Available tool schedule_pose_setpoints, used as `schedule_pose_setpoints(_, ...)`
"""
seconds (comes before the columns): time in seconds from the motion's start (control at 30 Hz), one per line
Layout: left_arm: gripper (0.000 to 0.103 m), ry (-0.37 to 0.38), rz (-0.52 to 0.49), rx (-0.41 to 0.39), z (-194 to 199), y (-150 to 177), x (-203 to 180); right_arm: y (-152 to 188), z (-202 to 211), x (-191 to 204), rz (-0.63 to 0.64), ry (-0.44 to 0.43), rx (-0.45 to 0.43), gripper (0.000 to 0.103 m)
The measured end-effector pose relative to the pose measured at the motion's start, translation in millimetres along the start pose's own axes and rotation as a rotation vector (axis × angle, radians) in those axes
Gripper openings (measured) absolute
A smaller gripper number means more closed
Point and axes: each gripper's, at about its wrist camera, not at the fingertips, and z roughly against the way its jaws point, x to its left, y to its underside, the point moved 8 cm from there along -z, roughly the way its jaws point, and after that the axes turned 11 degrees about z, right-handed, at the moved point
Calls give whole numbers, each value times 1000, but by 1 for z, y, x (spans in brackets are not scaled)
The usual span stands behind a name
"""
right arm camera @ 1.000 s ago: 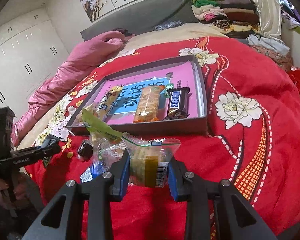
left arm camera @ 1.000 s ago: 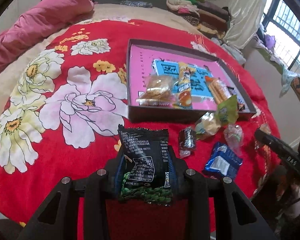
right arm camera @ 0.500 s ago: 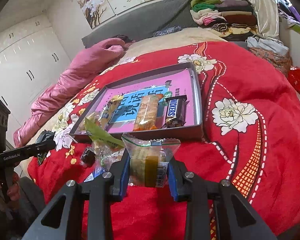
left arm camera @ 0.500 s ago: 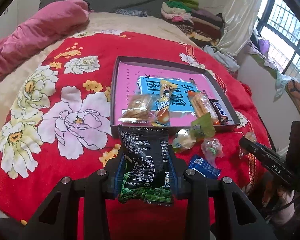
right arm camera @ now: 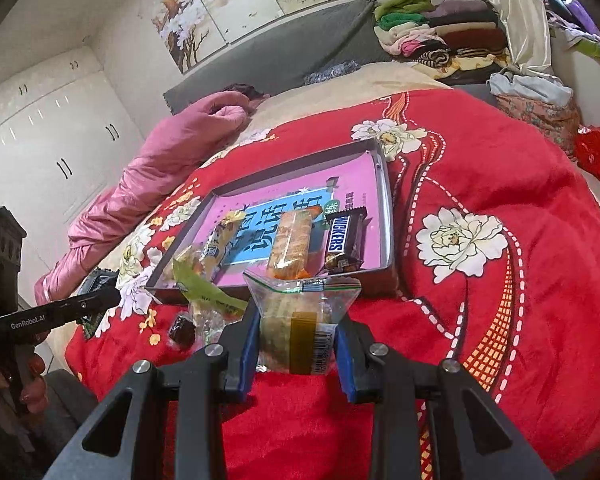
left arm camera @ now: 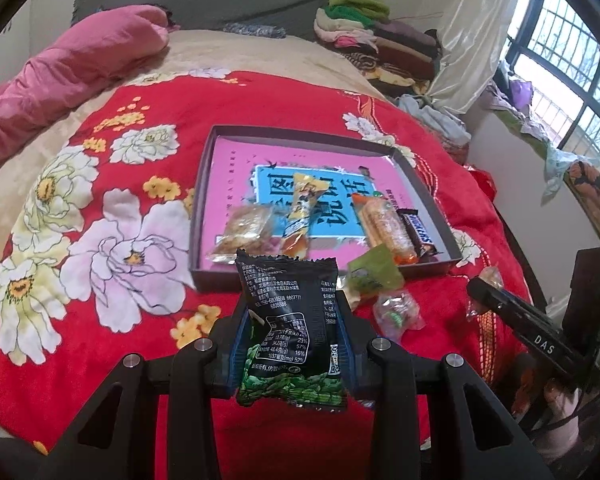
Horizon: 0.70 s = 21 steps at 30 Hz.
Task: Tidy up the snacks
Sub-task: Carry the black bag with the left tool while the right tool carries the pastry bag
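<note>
Hard to read: the black packet [left arm camera: 290, 332] hides part of the tray [left arm camera: 432, 196] front wall in the left wrist view; its bottom edge droops below the pads. A clear-wrapped pastry [left arm camera: 246, 230] inside the tray is half cut off by that packet. Loose snacks in front of the tray overlap each other: a green wrapper [left arm camera: 374, 270], a clear candy wrapper [left arm camera: 396, 314], and in the right wrist view a small dark wrapped sweet [right arm camera: 182, 330] whose label can't be made out. Small print on the black packet is too small to read.

Left gripper [left arm camera: 290, 334] clamped narrow on the black packet, held upright in front of the tray's near wall, above the red floral blanket [left arm camera: 100, 320]. Packet is black on top with white text, green peas printed at the bottom, crimped top edge.

Right gripper [right arm camera: 296, 344] clamped narrow on a clear zip bag [right arm camera: 300, 320] with a pale cake and a yellow barcode label, held in front of the tray's near right corner.

Inside the tray, along its near wall: yellow stick pack [left arm camera: 302, 210], orange biscuit pack [left arm camera: 388, 232], Snickers bar [right arm camera: 344, 238] nearest the right wall. Tray floor is pink with a blue printed panel
</note>
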Motion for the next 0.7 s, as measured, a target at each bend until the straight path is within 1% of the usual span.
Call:
schedule_pose_setpoints(0.1, 38, 2, -3, -8, 0, -5, -8, -3, 4, 1, 38, 34, -11, 33)
schedule_pose_setpoints(0.4, 38, 0, -31, -27, -1, -18, -30, -15, 13, 12, 123, 61, -57, 33)
schedule_pose_setpoints(0.7, 38, 13, -46, -38, -8, -31, -50, -23, 14, 14, 146, 72, -81, 33)
